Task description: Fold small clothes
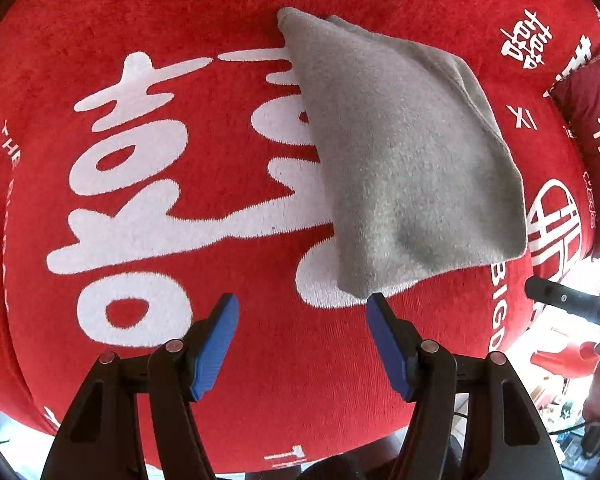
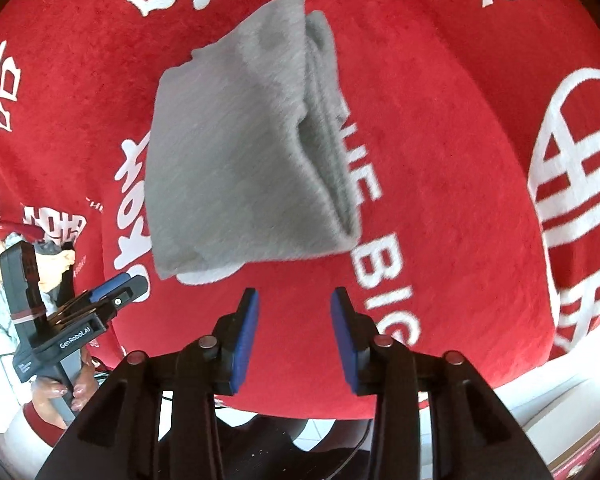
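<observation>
A small grey fleece garment [image 1: 400, 148] lies folded into a compact wedge on the red blanket [image 1: 140, 20] with big white characters. In the right wrist view the grey garment [image 2: 240, 160] shows stacked folded edges along its right side. My left gripper [image 1: 302, 302] hangs open just short of the garment's near corner, with nothing between its blue pads. My right gripper [image 2: 294, 300] is also open, a little back from the garment's near edge, jaws empty. The left gripper [image 2: 116, 284] also appears at the left of the right wrist view, held by a hand.
The red blanket [image 2: 460, 160] covers a rounded cushion-like surface that drops off at the near edge. A dark red pillow [image 1: 588, 120] with white characters sits at the right. A person's hand [image 2: 72, 392] holds the left tool's handle. Clutter lies beyond the blanket's edges.
</observation>
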